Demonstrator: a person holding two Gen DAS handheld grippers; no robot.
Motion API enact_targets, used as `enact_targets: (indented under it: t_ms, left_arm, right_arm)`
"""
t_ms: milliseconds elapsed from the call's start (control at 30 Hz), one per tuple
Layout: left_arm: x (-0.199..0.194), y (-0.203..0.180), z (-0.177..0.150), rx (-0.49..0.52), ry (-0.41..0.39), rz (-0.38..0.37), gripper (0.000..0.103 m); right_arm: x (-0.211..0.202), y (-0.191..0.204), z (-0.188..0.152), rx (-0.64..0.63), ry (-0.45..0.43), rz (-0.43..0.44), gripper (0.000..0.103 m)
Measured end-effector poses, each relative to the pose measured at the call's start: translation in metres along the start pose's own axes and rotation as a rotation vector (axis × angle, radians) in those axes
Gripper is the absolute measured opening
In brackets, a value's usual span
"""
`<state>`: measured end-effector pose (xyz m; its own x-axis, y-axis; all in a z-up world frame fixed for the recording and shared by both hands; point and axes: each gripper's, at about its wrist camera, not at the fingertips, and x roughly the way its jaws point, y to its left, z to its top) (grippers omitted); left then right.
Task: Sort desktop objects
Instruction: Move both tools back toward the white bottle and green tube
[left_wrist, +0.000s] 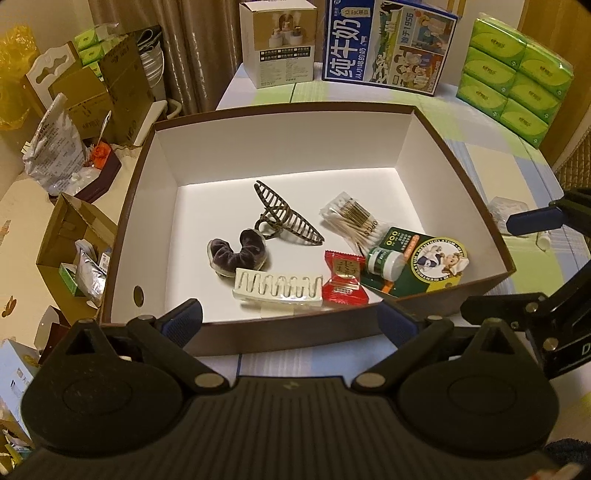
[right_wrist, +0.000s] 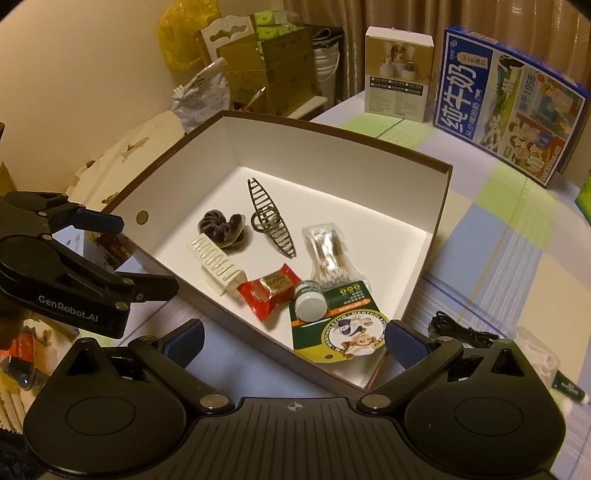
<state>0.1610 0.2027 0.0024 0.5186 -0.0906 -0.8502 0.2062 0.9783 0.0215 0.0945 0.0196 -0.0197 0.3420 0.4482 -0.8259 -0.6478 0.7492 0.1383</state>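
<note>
Box (left_wrist: 436, 147): brown outside, white inside, open-topped; sat ahead of the left gripper's fingers.
Dark hair claw (left_wrist: 286, 218): lay at the middle of the floor, farthest from the fingertips.
Scrunchie (left_wrist: 238, 254): dark velvet, curled, touching the claw.
White hair clip (left_wrist: 277, 291): lay flat, nearest the fingers.
Red candy (left_wrist: 343, 284): wrapped, just beside the clip.
Cotton swabs (left_wrist: 354, 221): bagged, toward the right finger's side.
Balm card (left_wrist: 417, 264): green, small white jar on it.

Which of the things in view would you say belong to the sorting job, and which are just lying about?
Part of the job:
brown box
scrunchie
dark claw clip
white claw clip
red candy
cotton swabs
Mentholatum card
black cable

Just lying about:
milk carton
tissue packs
white product box
</note>
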Motion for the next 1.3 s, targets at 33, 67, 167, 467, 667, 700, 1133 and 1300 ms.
enact_targets:
  t_ms: [33,67,167,467,667,700,1133,1300]
  left_arm:
    - [-0.002,-0.002,-0.001,-0.001,-0.002,0.002,0.100]
    - [-0.004,-0.004,-0.002,-0.002,-0.003,0.005,0.100]
    - [-0.008,-0.009,-0.006,-0.003,-0.007,0.009,0.100]
    - [-0.022,-0.027,-0.019,-0.006,-0.011,0.020,0.100]
    - [-0.030,-0.044,-0.029,0.001,-0.018,0.015,0.100]
    - [-0.031,-0.048,-0.030,0.000,-0.018,0.015,0.100]
    - [-0.041,-0.100,-0.048,0.001,-0.014,-0.001,0.100]
    - [-0.040,-0.125,-0.052,0.015,-0.003,-0.018,0.100]
  right_arm:
    - [-0.002,0.000,-0.002,-0.001,-0.001,0.001,0.101]
    - [-0.003,0.000,-0.003,-0.003,-0.003,0.004,0.101]
    - [-0.010,0.001,-0.008,-0.008,-0.008,0.010,0.101]
    - [-0.028,0.000,-0.028,-0.008,-0.016,0.023,0.101]
    - [-0.040,-0.005,-0.045,0.003,-0.016,0.027,0.101]
    - [-0.042,-0.006,-0.048,0.004,-0.014,0.026,0.101]
    - [-0.074,-0.037,-0.086,0.041,-0.014,0.009,0.101]
    - [-0.086,-0.054,-0.107,0.074,-0.010,-0.006,0.101]
